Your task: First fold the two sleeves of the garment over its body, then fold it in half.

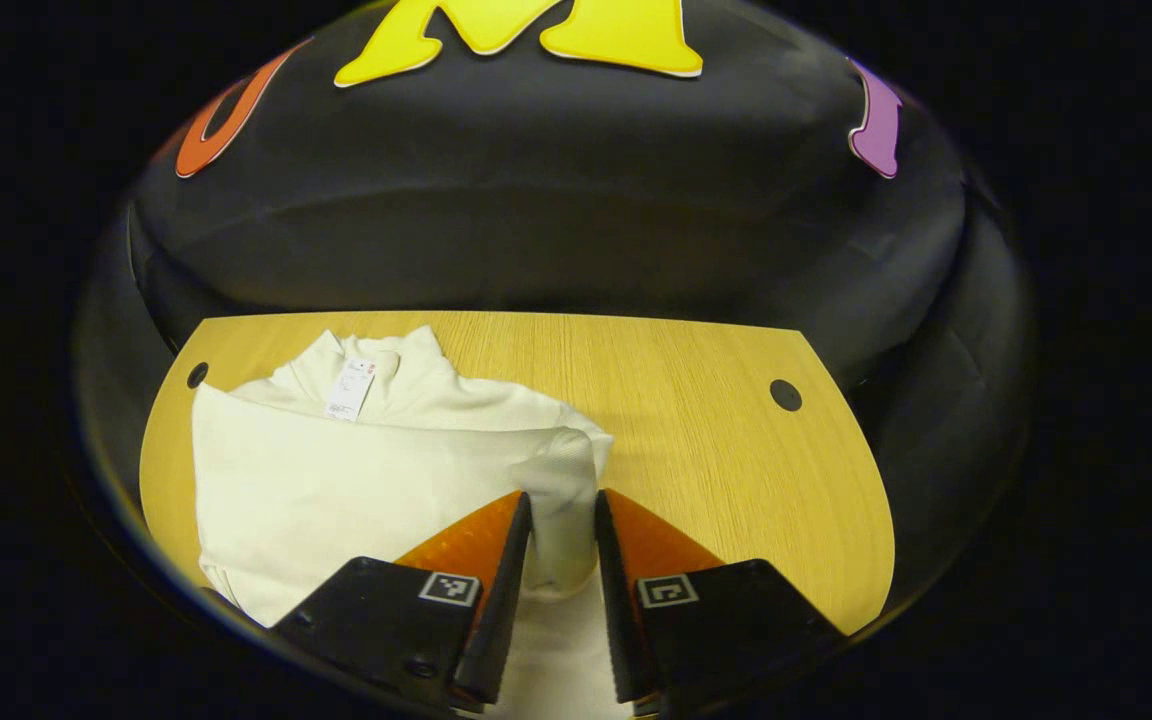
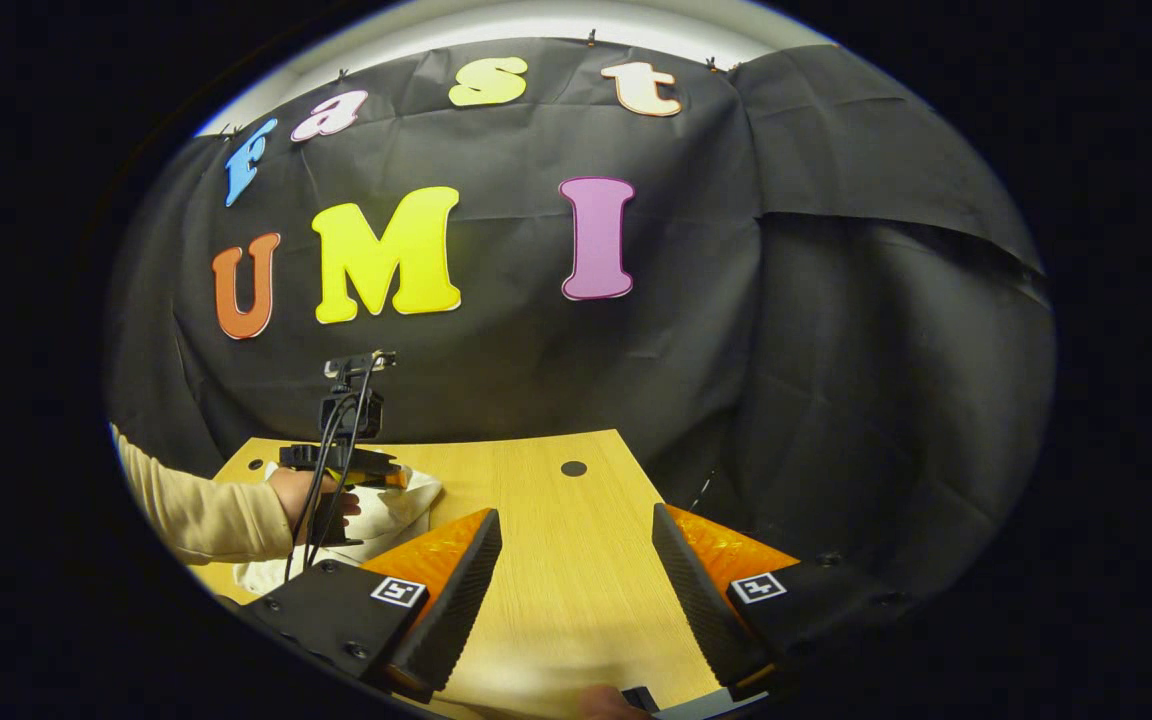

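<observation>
Left gripper view, nearest first: the left gripper [image 1: 563, 525] has its two fingers drawn close with a narrow gap, and cream cloth sits in that gap; it looks like a pinch on a fold of the garment [image 1: 336, 480], though whether both fingers truly press the cloth I cannot tell; the piece between them seems to be a ribbed cuff or sleeve end, lying over the body of the garment rather than out to the side; beyond the fingers the garment lies on the wooden table [image 1: 716, 420] as a compact cream block, its collar toward the far edge with a white tag [image 1: 349, 390] showing; no sleeve trails out past the block on either side as far as this view reaches, so the sleeves appear to be folded in already; the near part is hidden under the gripper, so whether the halving fold is made, or under way, stays open.

Right gripper view: the right gripper [image 2: 576, 560] hangs with its fingers spread wide over bare table, holding nothing; farther off to the left a hand [image 2: 301, 495] in a cream sleeve [image 2: 196, 505] holds the other gripper down on the garment; judging by this, one hand alone is at work on the cloth.
</observation>
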